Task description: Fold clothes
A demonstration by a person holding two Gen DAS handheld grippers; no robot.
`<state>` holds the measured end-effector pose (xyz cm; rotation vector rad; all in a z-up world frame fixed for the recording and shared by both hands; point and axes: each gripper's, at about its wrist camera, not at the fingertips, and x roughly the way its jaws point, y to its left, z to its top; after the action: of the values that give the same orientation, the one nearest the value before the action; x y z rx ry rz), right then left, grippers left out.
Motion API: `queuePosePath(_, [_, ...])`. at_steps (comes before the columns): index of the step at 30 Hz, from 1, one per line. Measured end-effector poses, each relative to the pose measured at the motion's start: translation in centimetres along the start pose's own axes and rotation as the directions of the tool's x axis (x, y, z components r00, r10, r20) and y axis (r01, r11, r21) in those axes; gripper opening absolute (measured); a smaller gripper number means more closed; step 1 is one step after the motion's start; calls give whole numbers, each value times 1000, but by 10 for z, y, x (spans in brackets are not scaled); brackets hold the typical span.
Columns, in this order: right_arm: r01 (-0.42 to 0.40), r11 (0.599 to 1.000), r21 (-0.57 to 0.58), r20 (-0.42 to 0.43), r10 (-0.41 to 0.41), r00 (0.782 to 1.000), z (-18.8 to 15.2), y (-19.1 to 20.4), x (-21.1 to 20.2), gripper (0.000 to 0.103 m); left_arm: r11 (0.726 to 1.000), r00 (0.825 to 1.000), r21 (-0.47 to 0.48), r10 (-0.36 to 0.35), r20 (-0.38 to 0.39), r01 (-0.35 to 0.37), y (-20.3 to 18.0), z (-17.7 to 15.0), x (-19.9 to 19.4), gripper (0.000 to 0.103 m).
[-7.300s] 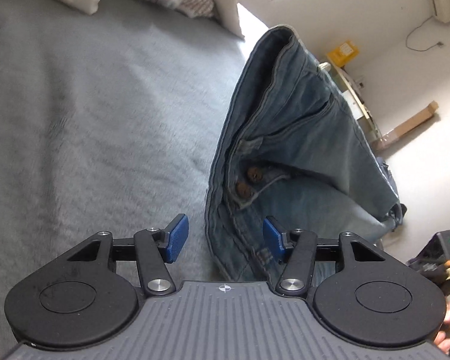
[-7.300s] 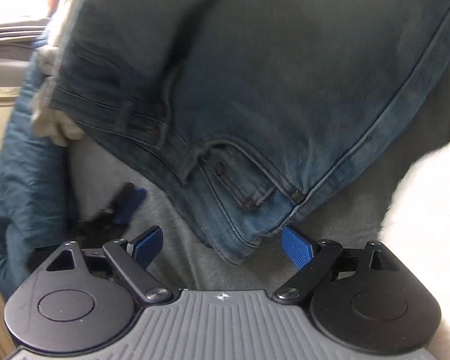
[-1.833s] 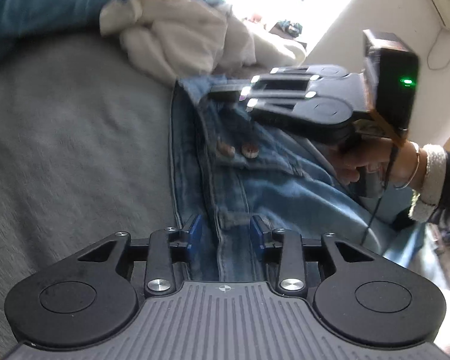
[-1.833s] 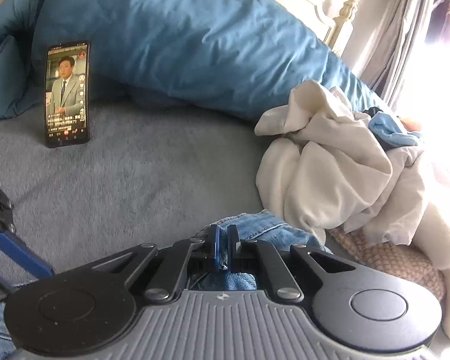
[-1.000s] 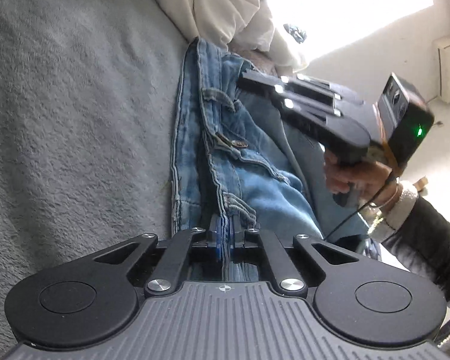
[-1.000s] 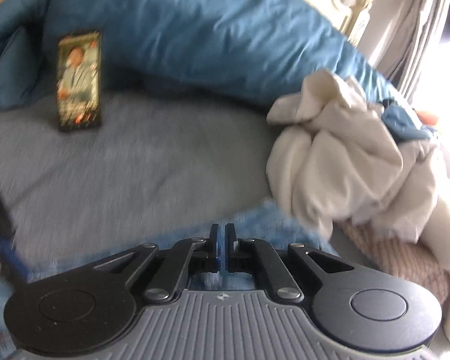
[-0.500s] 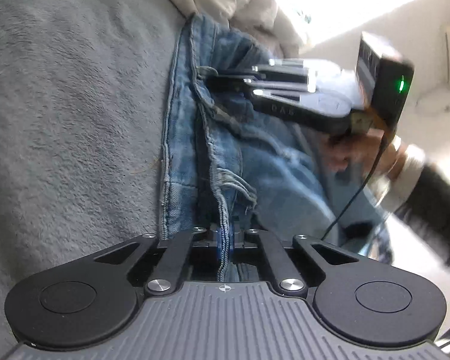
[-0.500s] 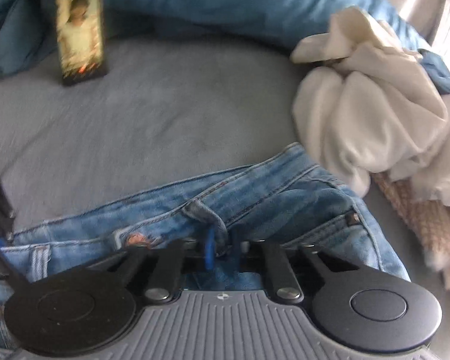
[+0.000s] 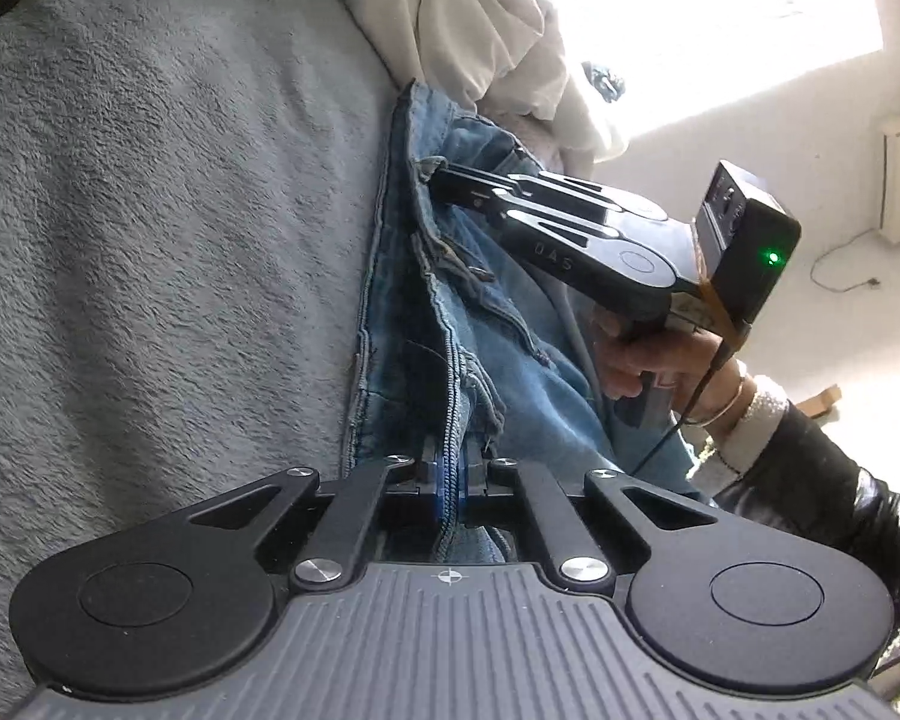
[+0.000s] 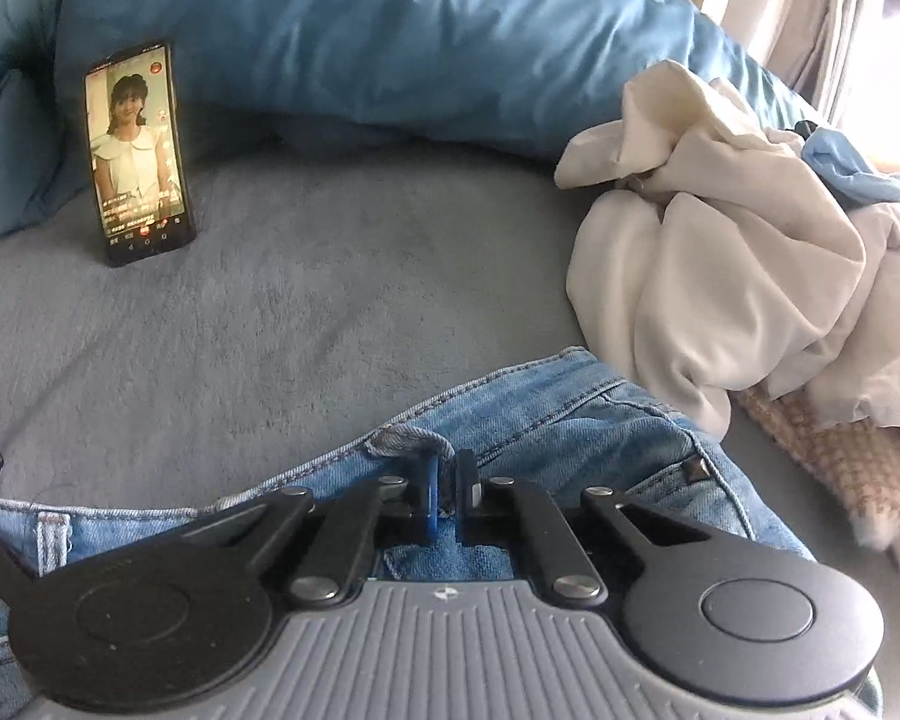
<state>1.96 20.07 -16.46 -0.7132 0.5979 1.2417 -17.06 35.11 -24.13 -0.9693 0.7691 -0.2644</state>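
Observation:
A pair of blue jeans (image 9: 510,372) lies on the grey blanket (image 9: 150,240) with its waistband toward the far side. My left gripper (image 9: 450,480) is shut on the jeans' waistband edge close to the camera. My right gripper (image 10: 447,495) is shut on the jeans (image 10: 558,420) at a belt loop on the waistband. The right gripper also shows in the left wrist view (image 9: 444,180), farther along the same waistband, held by a hand.
A pile of white and cream clothes (image 10: 750,276) lies right of the jeans, over a pink knit piece (image 10: 840,468). A blue duvet (image 10: 390,30) lies at the back. A phone (image 10: 138,150) stands lit against it.
Both grippers stay shut on the waistband. The jeans have been drawn out flatter along the blanket, and the right gripper's view has lifted a little toward the duvet.

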Motion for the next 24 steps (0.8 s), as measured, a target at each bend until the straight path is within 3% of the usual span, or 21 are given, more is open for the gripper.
queuePosePath(8, [5, 1000, 17, -17, -5, 1000, -8, 3, 20, 6, 991, 994, 98, 94, -48, -89, -3, -3, 0, 8])
queuePosePath(12, [-10, 996, 89, -42, 14, 999, -4, -6, 14, 9, 978, 989, 163, 139, -49, -129, -18, -5, -8, 13])
queuePosePath(13, [-18, 993, 120, -56, 25, 998, -1, -11, 10, 13, 973, 987, 179, 157, -46, -146, -20, -6, -10, 15])
queuePosePath(14, [-25, 988, 151, -69, 35, 997, 1, -16, 6, 26, 971, 985, 181, 166, -46, -155, -22, -6, -10, 15])
queuePosePath(15, [-23, 984, 179, -73, 37, 997, 3, -22, 0, 51, 969, 983, 182, 176, -46, -165, -23, -6, -11, 15])
queuePosePath(16, [-10, 980, 200, -65, 23, 998, 4, -27, -10, 65, 970, 982, 172, 183, -46, -173, -23, -5, -11, 16])
queuePosePath(20, [11, 946, 325, -16, -6, 1000, 1, -56, -73, 70, 974, 978, 110, 204, -46, -198, -28, -2, -13, 17])
queuePosePath(24, [29, 848, 529, 70, -78, 995, -27, -94, -173, 76, 963, 967, 93, 253, 16, -253, -39, -4, -28, 23])
